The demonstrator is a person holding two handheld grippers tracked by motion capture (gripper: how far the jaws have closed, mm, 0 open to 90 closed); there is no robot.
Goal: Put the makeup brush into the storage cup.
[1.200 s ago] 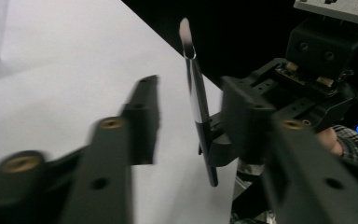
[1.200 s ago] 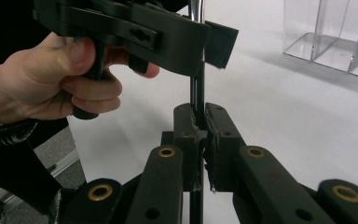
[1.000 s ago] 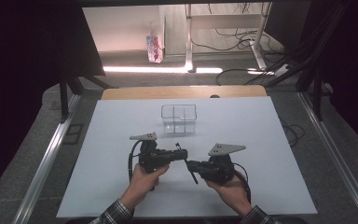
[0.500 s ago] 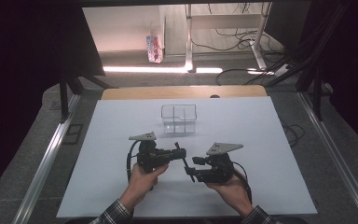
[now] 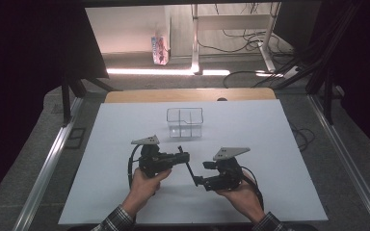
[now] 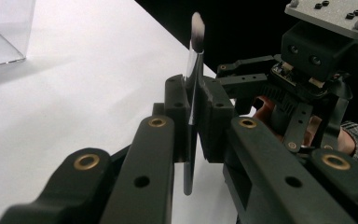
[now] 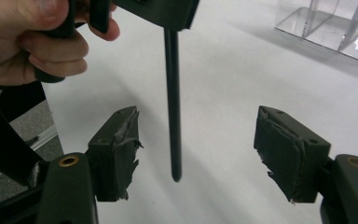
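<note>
A slim makeup brush (image 6: 196, 60) with a black handle, silver ferrule and pale bristle tip is pinched in my left gripper (image 6: 193, 107), which is shut on it near the ferrule. In the high view the left gripper (image 5: 185, 156) points right, and the brush handle (image 5: 191, 172) slants down toward my right gripper (image 5: 203, 174). The right gripper (image 7: 196, 149) has just been opening. The handle (image 7: 172, 93) hangs free between its worn pads (image 7: 119, 149), touching neither.
A clear plastic box (image 5: 185, 122) with dividers stands on the white table (image 5: 279, 139) behind the grippers, and shows in both gripper views (image 6: 4, 32) (image 7: 335, 28). Metal rails run along both sides of the table.
The right gripper's jaws have spread apart and let go of the brush handle. Both hands and the left gripper's hold on the brush stay as they were.
</note>
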